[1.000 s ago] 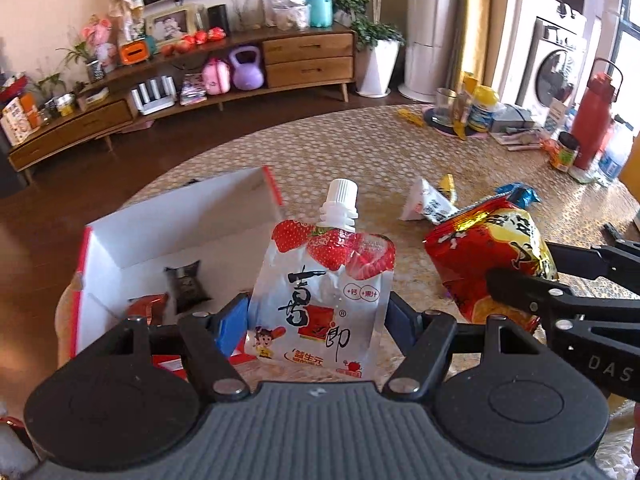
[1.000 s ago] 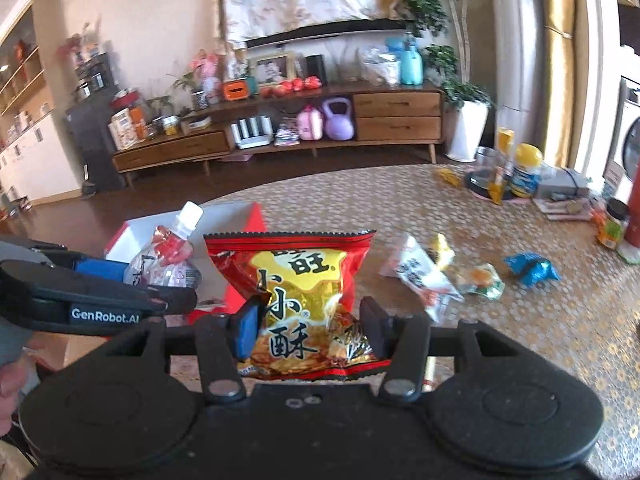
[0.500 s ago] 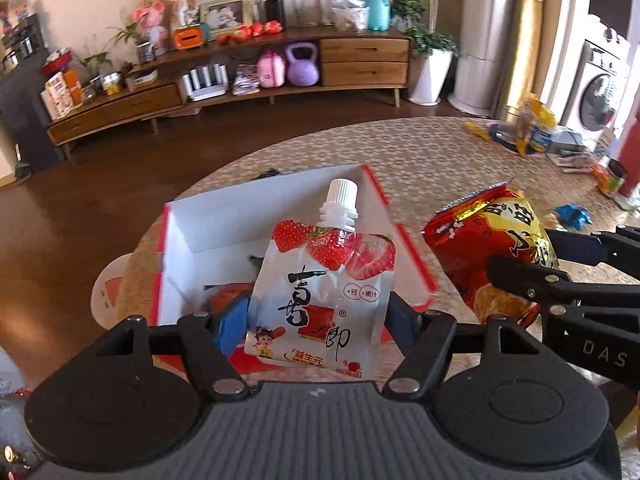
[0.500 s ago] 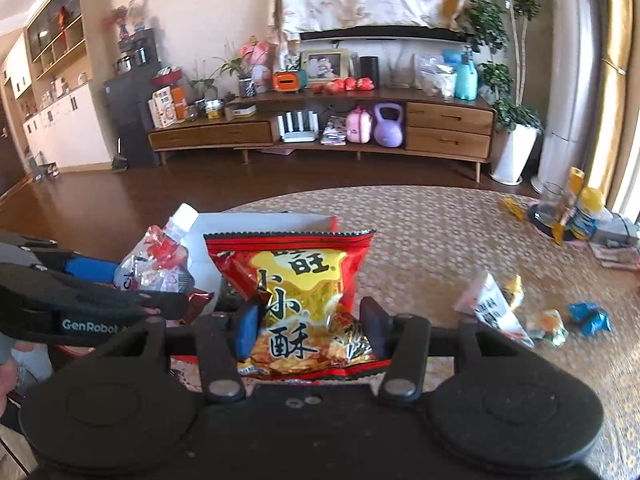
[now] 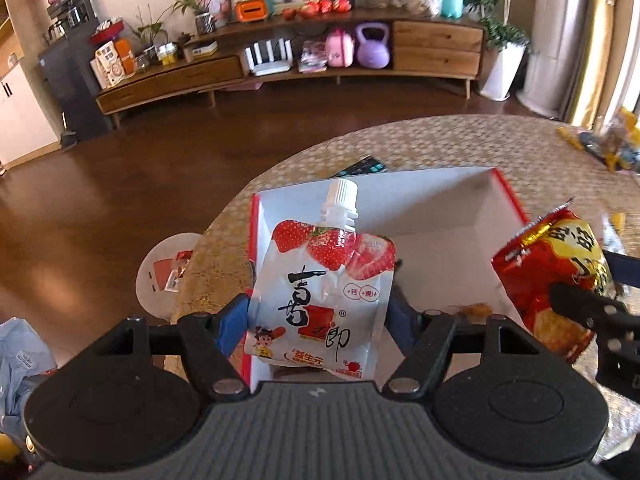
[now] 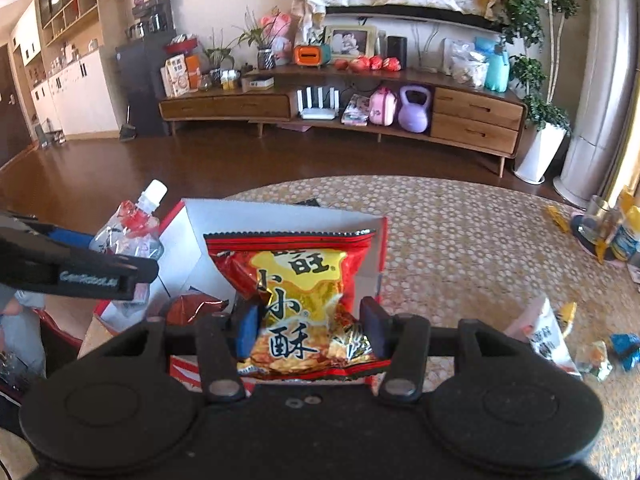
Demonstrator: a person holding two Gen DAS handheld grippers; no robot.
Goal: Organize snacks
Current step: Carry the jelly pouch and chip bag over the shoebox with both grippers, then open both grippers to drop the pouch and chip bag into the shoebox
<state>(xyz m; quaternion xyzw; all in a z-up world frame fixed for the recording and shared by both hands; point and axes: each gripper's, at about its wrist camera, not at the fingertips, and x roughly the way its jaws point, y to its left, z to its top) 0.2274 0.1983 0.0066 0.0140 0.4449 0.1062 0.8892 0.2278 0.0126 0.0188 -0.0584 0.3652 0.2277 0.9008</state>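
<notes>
The left tool [image 5: 318, 316] squeezes the pouch [image 5: 322, 288] upright and the right tool [image 6: 306, 330] squeezes the chip bag [image 6: 298, 300], both just above the box [image 5: 440, 216] mid-frame.

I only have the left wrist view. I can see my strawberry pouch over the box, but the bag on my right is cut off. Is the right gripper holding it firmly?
Observer: Yes. The right gripper is shut on the red and yellow snack bag, pinching its lower half.
Operator: Is that bag over the box too?
Observer: It hangs in front of the white box; a red packet already lies inside.
Operator: Anything left out on the table?
Observer: Yes, a white packet and a blue wrapped sweet lie to the right.
</notes>
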